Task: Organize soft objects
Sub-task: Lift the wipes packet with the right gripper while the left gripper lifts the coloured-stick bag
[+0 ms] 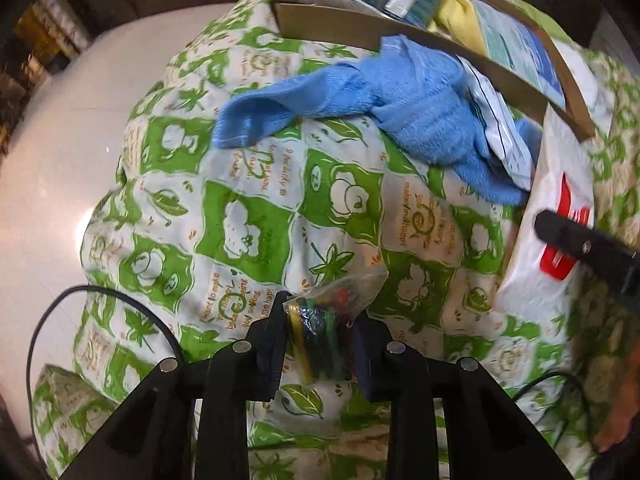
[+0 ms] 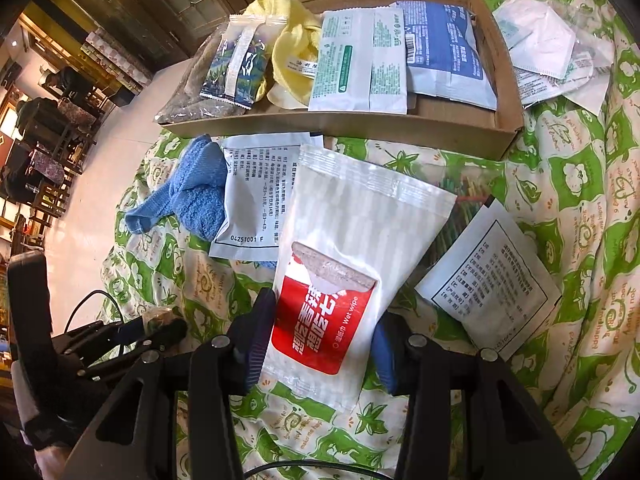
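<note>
- Left gripper (image 1: 320,340) clamped on small clear bag of coloured bands (image 1: 320,332); pads pinch the bag's lower half, crinkled top pokes out ahead of the fingertips.
- Right gripper (image 2: 320,344) closed to mid width on wet-wipe pack (image 2: 340,280), pads on both long edges near the red label end; pack's far end juts forward toward the cardboard tray (image 2: 440,136).
- Tray sits ahead of both grippers, already holding sachets and yellow cloth (image 2: 292,60).
- Blue cloth (image 1: 380,100) lies ahead of the left gripper, just short of the tray wall, half under a white sachet (image 2: 248,200).
- Likely step: carry both held items to the tray.
- Lift clear of the green-print bedspread (image 1: 240,220) before travelling; slippery film, so keep squeeze steady.
- Bag grip looks shallow; avoid fast swings.
- Clear the tray wall, lower into a free spot, then release.
- Mind cables (image 1: 60,300) trailing near the left gripper.
</note>
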A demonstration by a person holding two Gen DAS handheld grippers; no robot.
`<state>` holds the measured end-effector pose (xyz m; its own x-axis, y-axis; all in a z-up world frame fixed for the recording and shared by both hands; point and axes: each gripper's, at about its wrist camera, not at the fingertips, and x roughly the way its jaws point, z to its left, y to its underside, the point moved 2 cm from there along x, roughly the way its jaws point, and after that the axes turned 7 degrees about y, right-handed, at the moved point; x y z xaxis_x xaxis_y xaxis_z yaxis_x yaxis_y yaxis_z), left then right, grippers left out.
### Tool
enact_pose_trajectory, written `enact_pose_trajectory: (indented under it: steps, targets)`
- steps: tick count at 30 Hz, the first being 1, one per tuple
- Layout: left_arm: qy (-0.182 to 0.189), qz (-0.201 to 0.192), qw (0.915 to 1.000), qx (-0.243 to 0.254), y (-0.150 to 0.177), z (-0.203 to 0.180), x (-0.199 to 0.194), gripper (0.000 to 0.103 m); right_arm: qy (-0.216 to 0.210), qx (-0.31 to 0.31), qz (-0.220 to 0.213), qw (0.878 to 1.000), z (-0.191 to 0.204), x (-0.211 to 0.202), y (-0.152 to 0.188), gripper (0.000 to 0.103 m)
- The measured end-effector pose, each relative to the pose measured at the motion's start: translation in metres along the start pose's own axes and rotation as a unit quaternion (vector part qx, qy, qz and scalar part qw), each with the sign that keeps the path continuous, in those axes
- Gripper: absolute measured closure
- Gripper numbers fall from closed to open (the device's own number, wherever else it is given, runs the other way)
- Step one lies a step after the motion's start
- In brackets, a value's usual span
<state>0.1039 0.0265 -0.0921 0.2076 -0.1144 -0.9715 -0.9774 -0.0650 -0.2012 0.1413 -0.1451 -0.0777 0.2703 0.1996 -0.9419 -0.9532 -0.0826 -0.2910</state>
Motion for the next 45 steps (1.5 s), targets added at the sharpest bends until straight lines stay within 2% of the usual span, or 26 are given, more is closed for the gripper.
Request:
enact_pose_trajectory:
  steps: [18,36,45]
  targets:
    - [-0.010,-0.023,0.9996,0.013,0.007,-0.005,-0.006,0.074,0.004,-0.009,-0.011,1.000,0.003,-0.006,0.000,0.059]
    - [0.005,-0.041,0.9991,0.011,0.009,-0.011,-0.032,0.076,0.013,-0.015,-0.034,0.999,0.003,-0.022,0.003,0.059]
    - [0.020,-0.041,0.9989,-0.002,0.010,-0.005,-0.032,0.076,0.010,0.003,-0.045,0.999,-0.011,-0.030,-0.004,0.059]
